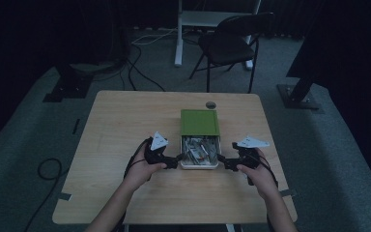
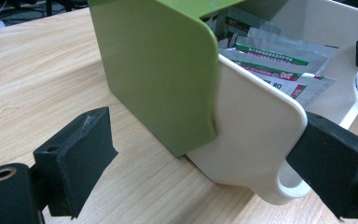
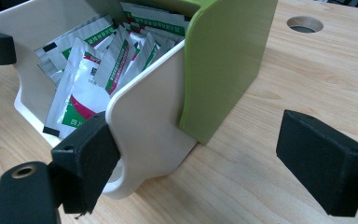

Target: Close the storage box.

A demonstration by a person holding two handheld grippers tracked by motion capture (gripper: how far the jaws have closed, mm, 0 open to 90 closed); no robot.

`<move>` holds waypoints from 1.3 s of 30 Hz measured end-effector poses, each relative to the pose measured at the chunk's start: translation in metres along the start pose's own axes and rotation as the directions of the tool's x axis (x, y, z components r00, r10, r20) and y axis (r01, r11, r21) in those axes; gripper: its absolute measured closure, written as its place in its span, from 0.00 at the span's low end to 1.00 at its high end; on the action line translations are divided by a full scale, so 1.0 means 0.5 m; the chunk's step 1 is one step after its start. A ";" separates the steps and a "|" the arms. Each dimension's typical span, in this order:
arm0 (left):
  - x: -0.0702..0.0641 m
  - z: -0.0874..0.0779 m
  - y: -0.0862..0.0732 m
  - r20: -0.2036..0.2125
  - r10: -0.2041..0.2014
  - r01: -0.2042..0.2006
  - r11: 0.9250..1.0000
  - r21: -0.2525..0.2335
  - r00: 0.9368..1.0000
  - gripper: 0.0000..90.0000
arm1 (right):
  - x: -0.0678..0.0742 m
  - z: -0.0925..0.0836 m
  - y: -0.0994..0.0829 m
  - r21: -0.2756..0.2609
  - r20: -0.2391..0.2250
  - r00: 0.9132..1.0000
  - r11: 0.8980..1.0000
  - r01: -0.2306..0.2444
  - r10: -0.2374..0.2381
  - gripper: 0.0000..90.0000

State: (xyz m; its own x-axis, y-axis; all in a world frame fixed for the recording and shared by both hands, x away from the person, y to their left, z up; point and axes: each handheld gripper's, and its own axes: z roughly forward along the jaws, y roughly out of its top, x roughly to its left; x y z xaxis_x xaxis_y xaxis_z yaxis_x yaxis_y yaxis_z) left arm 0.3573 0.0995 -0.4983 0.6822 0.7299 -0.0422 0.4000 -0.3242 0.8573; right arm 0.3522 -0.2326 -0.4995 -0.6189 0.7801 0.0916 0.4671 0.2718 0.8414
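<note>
A green sleeve (image 1: pixel 199 122) lies mid-table with a white drawer (image 1: pixel 199 165) pulled out toward me, full of several foil sachets (image 1: pixel 199 149). My left gripper (image 1: pixel 176 161) is open at the drawer's front left corner. In the left gripper view (image 2: pixel 205 140) the drawer's white side wall (image 2: pixel 256 135) stands between the wide jaws, next to the green sleeve (image 2: pixel 158 70). My right gripper (image 1: pixel 224 162) is open at the front right corner. In the right gripper view (image 3: pixel 198 135) it straddles the drawer wall (image 3: pixel 149 116); the sachets (image 3: pixel 88 79) show inside.
A round cable hole (image 1: pixel 211 105) sits in the tabletop behind the sleeve. A black chair (image 1: pixel 232 43) and a white desk leg (image 1: pixel 178 34) stand beyond the table. Cables (image 1: pixel 140 63) and stand bases (image 1: pixel 299 96) lie on the floor around it.
</note>
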 end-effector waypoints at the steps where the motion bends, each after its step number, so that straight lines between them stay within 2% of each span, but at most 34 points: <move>1: 0.001 0.001 0.000 -0.002 0.001 -0.001 1.000 0.000 1.000 0.11 | -0.001 0.002 0.001 -0.001 0.001 1.000 1.000 -0.003 0.003 0.15; 14: 0.009 0.012 0.012 -0.022 0.012 -0.012 1.000 0.004 1.000 0.11 | -0.009 0.013 0.008 -0.014 0.027 0.999 1.000 -0.019 0.020 0.15; 21: 0.015 0.017 0.013 -0.020 -0.005 0.005 1.000 0.002 1.000 0.11 | -0.014 0.019 0.012 -0.015 0.035 0.999 1.000 -0.025 0.025 0.15; 31: 0.022 0.026 0.023 -0.036 0.012 -0.012 1.000 0.010 0.999 0.11 | -0.020 0.028 0.016 -0.023 0.046 0.998 0.999 -0.043 0.044 0.15; 39: 0.027 0.033 0.023 -0.046 -0.003 0.003 1.000 -0.003 0.999 0.11 | -0.026 0.036 0.023 -0.021 0.061 0.997 0.999 -0.045 0.046 0.15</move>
State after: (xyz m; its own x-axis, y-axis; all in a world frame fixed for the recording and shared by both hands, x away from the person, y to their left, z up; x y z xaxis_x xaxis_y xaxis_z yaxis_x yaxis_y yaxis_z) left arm 0.3812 0.0958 -0.4973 0.6519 0.7580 -0.0216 0.4003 -0.3198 0.8588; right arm 0.3769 -0.2294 -0.5004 -0.5574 0.8245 0.0977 0.4809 0.2247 0.8475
